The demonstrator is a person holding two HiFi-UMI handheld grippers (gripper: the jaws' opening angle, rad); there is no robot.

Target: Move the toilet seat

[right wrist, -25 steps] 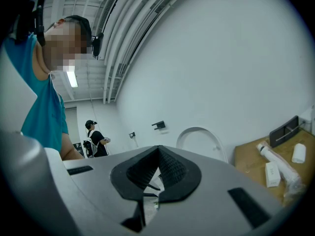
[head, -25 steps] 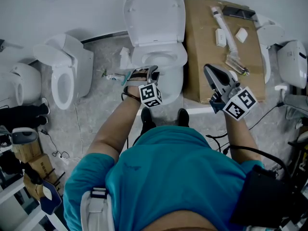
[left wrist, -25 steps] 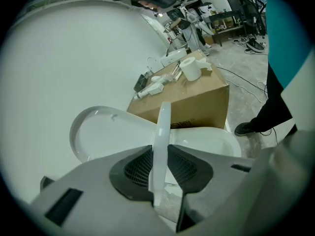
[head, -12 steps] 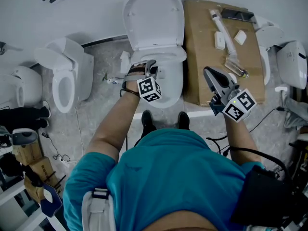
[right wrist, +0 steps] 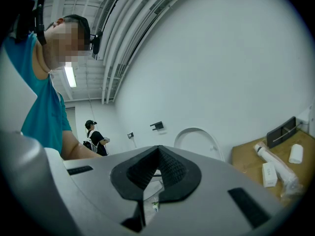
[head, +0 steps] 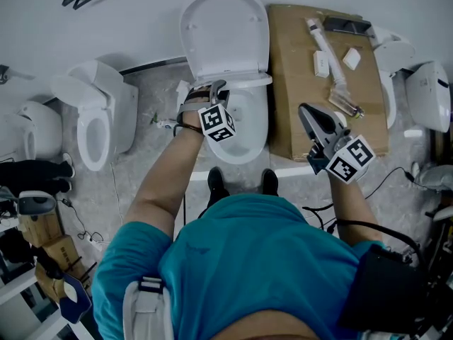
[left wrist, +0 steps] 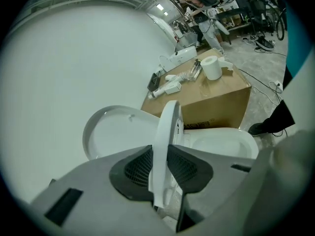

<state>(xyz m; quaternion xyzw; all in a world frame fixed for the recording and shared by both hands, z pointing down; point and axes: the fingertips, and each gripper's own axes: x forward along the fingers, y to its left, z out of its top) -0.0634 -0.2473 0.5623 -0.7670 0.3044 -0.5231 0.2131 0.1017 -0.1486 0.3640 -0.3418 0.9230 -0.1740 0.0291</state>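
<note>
Toilet seat (left wrist: pixel 170 117) clamped edge-on between left gripper (left wrist: pixel 158 151) pads, held half-raised over bowl (head: pixel 249 133). Lid (head: pixel 225 30) stood upright against wall. Right gripper (right wrist: pixel 158 150) jaws pressed together, nothing gripped, near cardboard box (head: pixel 297 76). Box print too small to be read.

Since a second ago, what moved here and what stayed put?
The left gripper, clamped on the toilet seat, moved up toward the raised lid, tipping the seat higher off the bowl. The right gripper and the lid stayed put.
</note>
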